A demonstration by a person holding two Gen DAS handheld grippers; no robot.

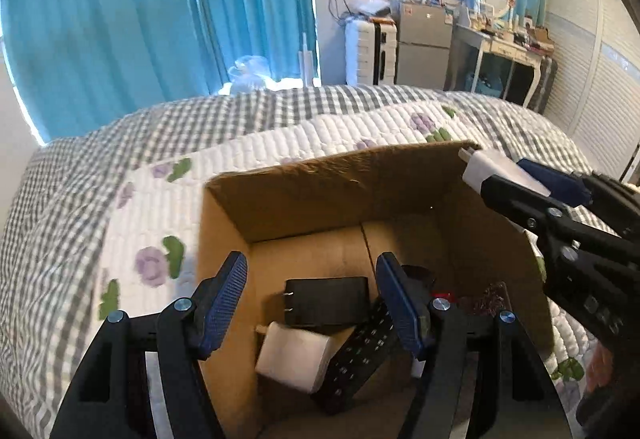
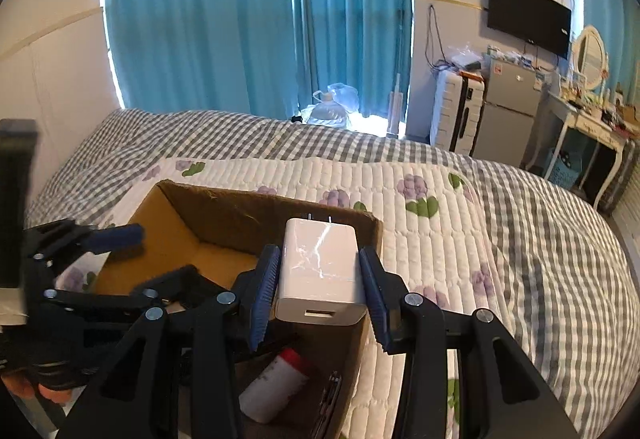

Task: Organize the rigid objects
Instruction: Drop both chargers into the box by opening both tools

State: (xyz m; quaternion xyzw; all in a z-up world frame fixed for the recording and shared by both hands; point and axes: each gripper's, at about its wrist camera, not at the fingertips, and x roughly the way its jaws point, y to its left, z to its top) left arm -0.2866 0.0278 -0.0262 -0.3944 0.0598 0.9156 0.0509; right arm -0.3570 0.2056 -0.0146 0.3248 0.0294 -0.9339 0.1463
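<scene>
A cardboard box (image 1: 320, 199) sits open on a bed (image 2: 520, 239) covered with a grey checked sheet and a white quilted pad (image 2: 400, 191) printed with purple flowers.

In the right wrist view, the right tongs (image 2: 320, 275) fill the lower centre of the frame, clamped on a white charger (image 2: 320, 271) that is held above the box's right-hand wall, its two prongs pointing away from the camera and its port facing the lens. Below it, at the bottom of the frame, a white cylinder with a red end (image 2: 276, 387) lies inside the box.

In the left wrist view, the left tongs (image 1: 312, 307) occupy the lower centre with their blue pads apart and nothing between them, hanging over the box's near edge. Between them, on the box floor, lie a black adapter (image 1: 328, 299), a second white charger (image 1: 292, 359) and a black remote control (image 1: 360, 351) leaning across it. The right tongs (image 1: 500, 175) enter from the right edge of this frame, with the held charger (image 1: 488, 167) by the box's far right corner.

Blue curtains (image 2: 256, 19) fill the upper left; a wall television (image 2: 528, 15) hangs at the upper right.
</scene>
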